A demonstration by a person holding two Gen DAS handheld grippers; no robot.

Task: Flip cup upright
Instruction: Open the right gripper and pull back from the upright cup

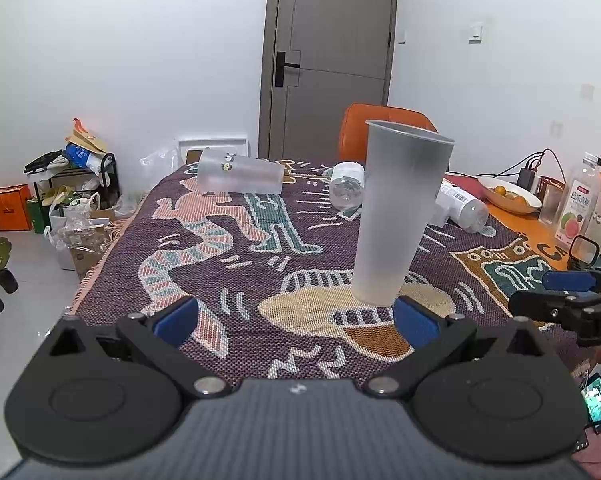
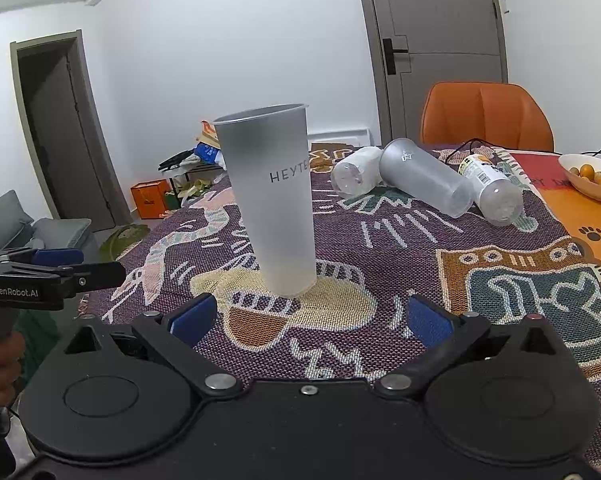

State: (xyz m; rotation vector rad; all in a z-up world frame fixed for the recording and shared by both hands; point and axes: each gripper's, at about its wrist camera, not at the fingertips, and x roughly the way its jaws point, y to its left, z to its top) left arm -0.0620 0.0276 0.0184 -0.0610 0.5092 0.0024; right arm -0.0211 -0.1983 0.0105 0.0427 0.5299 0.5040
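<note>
A tall frosted plastic cup (image 1: 400,212) stands upright, mouth up, on the patterned tablecloth (image 1: 236,256); it also shows in the right wrist view (image 2: 276,200) with "HEYTEA" lettering. My left gripper (image 1: 296,320) is open and empty, its right pad just in front of the cup's base. My right gripper (image 2: 308,320) is open and empty, just in front of the cup. Each gripper shows at the edge of the other's view: the right one (image 1: 560,296), the left one (image 2: 60,268). A second frosted cup (image 2: 424,178) lies on its side further back.
Two clear plastic bottles (image 2: 356,174) (image 2: 492,190) lie beside the fallen cup. A bowl of oranges (image 2: 596,176), a juice bottle (image 1: 580,200) and cables sit at the right. An orange chair (image 2: 484,116) stands behind the table. Bags and clutter (image 1: 72,200) lie on the floor at left.
</note>
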